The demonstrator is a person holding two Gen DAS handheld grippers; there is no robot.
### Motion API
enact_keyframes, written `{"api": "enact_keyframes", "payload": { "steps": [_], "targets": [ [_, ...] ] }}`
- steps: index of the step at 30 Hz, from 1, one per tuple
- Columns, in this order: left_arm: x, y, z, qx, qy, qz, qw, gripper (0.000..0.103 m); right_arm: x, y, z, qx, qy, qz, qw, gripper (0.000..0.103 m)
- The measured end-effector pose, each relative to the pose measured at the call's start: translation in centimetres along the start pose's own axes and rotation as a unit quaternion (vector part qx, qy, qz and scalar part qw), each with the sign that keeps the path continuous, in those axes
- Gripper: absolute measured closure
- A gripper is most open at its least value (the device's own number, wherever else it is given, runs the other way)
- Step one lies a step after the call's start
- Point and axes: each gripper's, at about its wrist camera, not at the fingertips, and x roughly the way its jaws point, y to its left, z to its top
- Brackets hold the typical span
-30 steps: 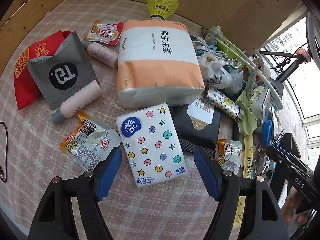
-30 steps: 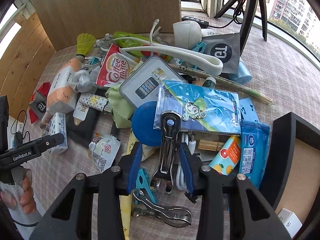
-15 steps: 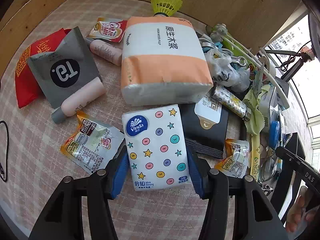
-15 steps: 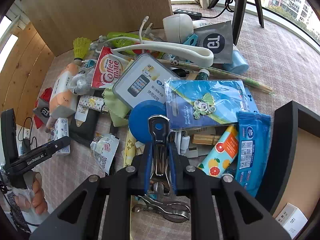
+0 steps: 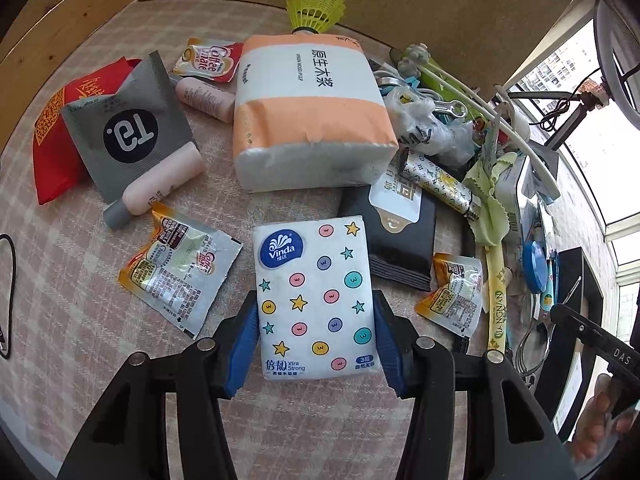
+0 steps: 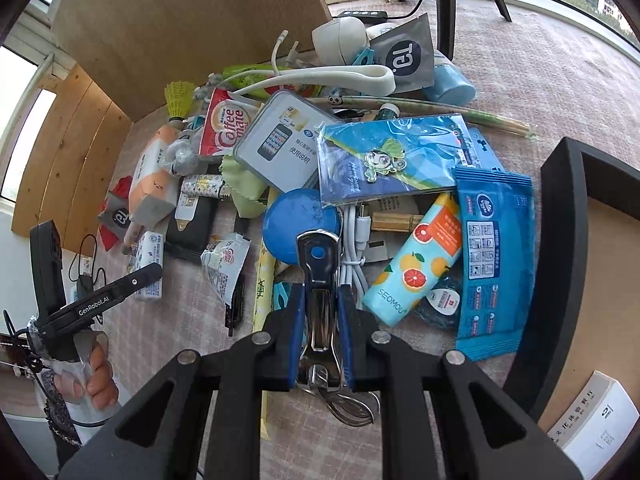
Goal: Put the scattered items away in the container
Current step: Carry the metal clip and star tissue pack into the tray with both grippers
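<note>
My left gripper (image 5: 316, 344) is shut on a white Vinda tissue pack (image 5: 314, 292) with coloured dots and stars, its blue pads pressing both long sides. My right gripper (image 6: 320, 320) is shut on a shiny metal clip (image 6: 320, 280), held upright between the blue pads. A second metal clip (image 6: 352, 404) lies under it. The black container (image 6: 560, 264) with a brown floor stands at the right and holds a white box (image 6: 592, 416). The left gripper also shows in the right wrist view (image 6: 132, 280), over the tissue pack (image 6: 150, 264).
A large orange-and-white tissue bag (image 5: 308, 112), sachets (image 5: 176, 268), pink tubes (image 5: 160, 184), a grey pouch (image 5: 124, 132) and a black pack (image 5: 400, 236) lie on the checked cloth. A blue disc (image 6: 300, 224), wipes pack (image 6: 496, 256), citrus tube (image 6: 416, 264) and cables are piled left of the container.
My left gripper moved forward and closed on the Vinda tissue pack. My right gripper closed on the metal clip, which now stands between its pads.
</note>
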Motion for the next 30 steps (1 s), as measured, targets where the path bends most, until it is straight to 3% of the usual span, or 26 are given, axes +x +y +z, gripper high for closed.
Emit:
{"api": "enact_keyframes", "payload": {
  "steps": [9, 13, 17, 19, 21, 24, 25, 30],
  "targets": [
    [0.2, -0.6, -2.0, -0.001, 0.003, -0.001, 1.0000, 0.053, 1.0, 0.6, -1.9, -0.031, 0.016, -0.009, 0.999, 0.085],
    [0.0, -1.1, -2.7, 0.002, 0.001, -0.001, 1.0000, 0.053, 1.4, 1.8, -2.3, -0.058, 0.012, -0.027, 0.998, 0.074],
    [-0.2, -1.7, -3.5, 0.007, -0.001, -0.002, 1.0000, 0.053, 2.2, 3.1, -2.3, -0.092, 0.010, -0.071, 0.993, 0.074],
    [-0.2, -1.3, -2.6, 0.008, -0.002, -0.008, 0.9999, 0.053, 2.3, 3.1, -2.2, -0.087, 0.013, -0.072, 0.994, 0.081],
    [-0.2, 1.4, 0.6, 0.008, -0.006, -0.013, 0.9999, 0.053, 1.9, 2.6, -2.0, -0.070, 0.014, -0.047, 0.996, 0.087],
    [-1.7, 1.6, 0.4, 0.008, -0.014, -0.024, 0.9996, 0.053, 0.6, 1.6, -1.8, -0.044, 0.007, -0.009, 0.999, 0.088],
    [-2.2, 1.4, 0.3, 0.009, -0.018, -0.026, 0.9994, 0.053, 0.1, 1.4, -1.8, -0.038, 0.005, 0.002, 0.999, 0.094],
    [-5.1, 0.0, 0.8, 0.039, -0.041, -0.035, 0.9978, 0.053, -2.7, 0.4, -1.8, -0.021, -0.023, 0.021, 0.999, 0.100]
  ]
}}
